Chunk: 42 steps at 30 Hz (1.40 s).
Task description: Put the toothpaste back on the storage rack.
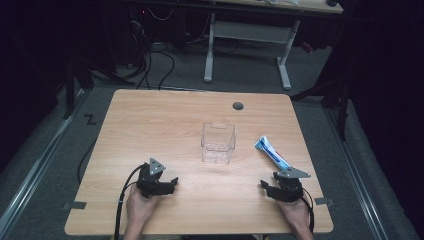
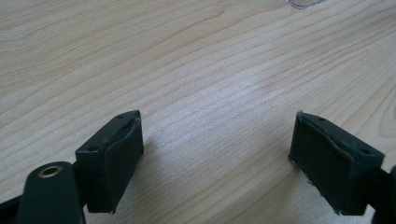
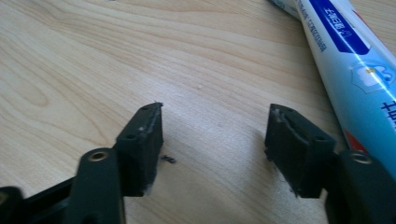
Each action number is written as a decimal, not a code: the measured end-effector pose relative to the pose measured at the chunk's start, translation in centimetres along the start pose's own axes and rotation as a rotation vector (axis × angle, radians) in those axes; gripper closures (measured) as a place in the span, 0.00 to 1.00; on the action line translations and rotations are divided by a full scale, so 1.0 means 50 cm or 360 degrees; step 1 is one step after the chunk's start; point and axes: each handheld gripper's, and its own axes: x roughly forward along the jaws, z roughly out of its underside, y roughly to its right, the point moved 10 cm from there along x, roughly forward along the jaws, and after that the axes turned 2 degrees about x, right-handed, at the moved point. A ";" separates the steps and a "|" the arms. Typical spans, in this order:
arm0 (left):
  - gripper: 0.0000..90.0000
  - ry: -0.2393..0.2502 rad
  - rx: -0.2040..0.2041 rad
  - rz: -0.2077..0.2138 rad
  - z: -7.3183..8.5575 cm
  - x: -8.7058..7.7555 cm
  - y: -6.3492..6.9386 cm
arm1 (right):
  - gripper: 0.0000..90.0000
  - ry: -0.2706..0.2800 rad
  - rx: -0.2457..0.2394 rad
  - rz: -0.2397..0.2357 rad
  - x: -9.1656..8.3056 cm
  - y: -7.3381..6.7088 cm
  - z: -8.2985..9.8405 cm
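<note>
A clear plastic box (image 1: 218, 142) stands upright at the middle of the wooden table (image 1: 150, 120); one corner of the box (image 2: 303, 3) peeks in at the top of the left gripper view. A white and blue toothpaste tube (image 1: 271, 152) lies to the right of the box. My left gripper (image 1: 169, 186) rests near the front left and is open (image 2: 217, 126) over bare wood. At the front right, just in front of the tube, my right gripper (image 1: 267, 189) is open (image 3: 215, 114). The tube (image 3: 355, 60) lies beside its right jaw, outside the gap.
A round grey cable hole (image 1: 238, 106) sits near the table's far edge. Beyond the table stands a white-legged desk (image 1: 247, 32) with cables on the dark floor. Bare wood stretches between the grippers and around the box.
</note>
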 end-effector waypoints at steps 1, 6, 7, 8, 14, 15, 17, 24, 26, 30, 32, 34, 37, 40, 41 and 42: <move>0.19 0.0000 0.0000 0.0000 0.000 0.000 0.000 | 0.45 0.0000 -0.0009 -0.0002 -0.001 -0.002 0.000; 0.19 0.0000 -0.0002 -0.0002 0.000 0.000 0.000 | 0.51 0.0027 0.0005 -0.0029 -0.004 -0.007 -0.003; 0.19 0.0000 -0.0003 -0.0003 0.000 0.000 0.000 | 0.53 0.0055 0.0003 -0.0040 -0.010 -0.009 -0.009; 0.19 0.0000 -0.0003 -0.0003 0.000 0.000 0.000 | 0.54 0.0067 0.0005 -0.0041 -0.014 -0.010 -0.013; 0.19 0.0000 -0.0003 -0.0003 0.000 0.000 0.000 | 0.60 0.0117 -0.0045 -0.0058 -0.034 -0.019 -0.033; 0.19 0.0000 -0.0003 -0.0003 0.000 0.000 0.000 | 0.60 0.0117 -0.0045 -0.0058 -0.034 -0.019 -0.033; 0.19 0.0000 -0.0004 -0.0003 0.000 0.000 0.000 | 0.62 0.0119 -0.0051 -0.0069 -0.036 -0.021 -0.038; 0.19 0.0001 -0.0006 -0.0005 0.000 0.000 0.000 | 0.64 0.0146 -0.0074 -0.0062 -0.050 -0.022 -0.061; 0.20 0.0002 -0.0007 -0.0006 0.000 0.000 0.000 | 0.64 0.0142 -0.0055 -0.0058 -0.054 -0.018 -0.068; 0.21 0.0005 -0.0015 -0.0014 0.000 -0.001 -0.002 | 0.65 0.0115 -0.0020 -0.0012 -0.052 -0.005 -0.070; 0.22 0.0006 -0.0015 -0.0014 0.000 -0.001 -0.002 | 0.64 0.0112 -0.0013 -0.0003 -0.052 -0.002 -0.070; 0.22 0.0005 -0.0015 -0.0015 0.000 -0.001 -0.002 | 0.63 0.0116 -0.0011 0.0017 -0.056 0.004 -0.074; 0.22 0.0005 -0.0015 -0.0015 0.000 -0.001 -0.002 | 0.62 0.0113 0.0001 0.0050 -0.063 0.019 -0.084; 0.22 0.0005 -0.0015 -0.0015 0.000 -0.001 -0.002 | 0.61 0.0110 0.0006 0.0096 -0.067 0.046 -0.102; 0.22 0.0005 -0.0014 -0.0015 0.000 -0.001 -0.002 | 0.61 0.0101 0.0001 0.0111 -0.066 0.052 -0.105; 0.22 0.0005 -0.0015 -0.0016 0.000 -0.001 -0.002 | 0.60 0.0086 0.0001 0.0131 -0.063 0.057 -0.107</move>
